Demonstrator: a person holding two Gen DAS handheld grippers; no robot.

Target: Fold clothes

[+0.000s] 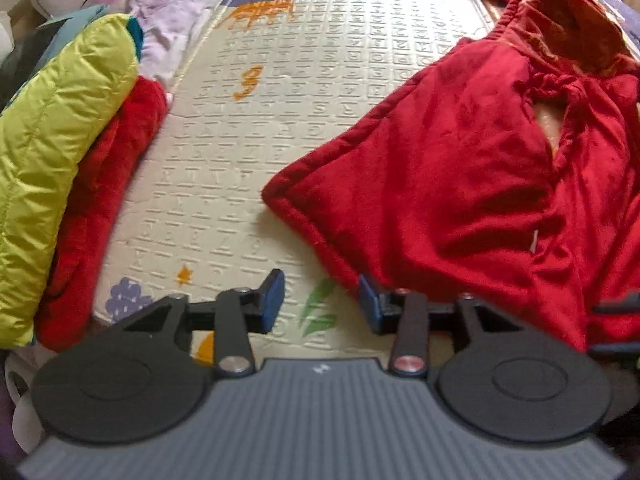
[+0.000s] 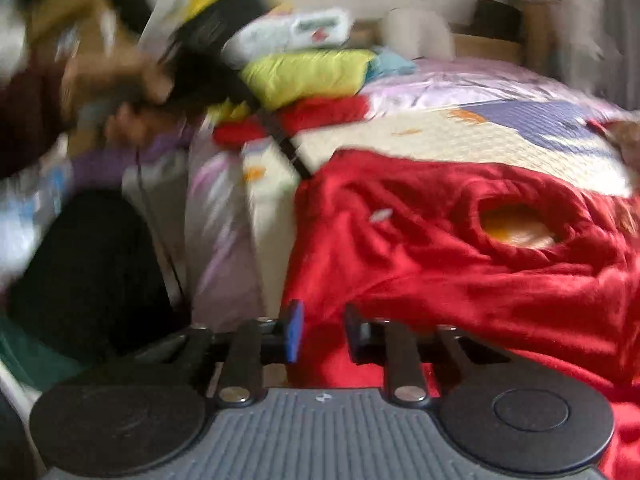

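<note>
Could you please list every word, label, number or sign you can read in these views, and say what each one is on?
"S", "R", "E": single embossed letters, one to a square, on the cream play mat; most other squares are too faint or distorted to read.
White package behind the folded clothes: print too blurred.
White tag on the red garment: too small.

My left tool (image 1: 321, 304): tilted steeply down, blue pads apart, nothing pressed between them | My right tool (image 2: 320, 330): angled down more shallowly, pads parted by a narrow gap, no grip, view blurred | My left hand (image 2: 120, 80): a blur gripping its dark handle
</note>
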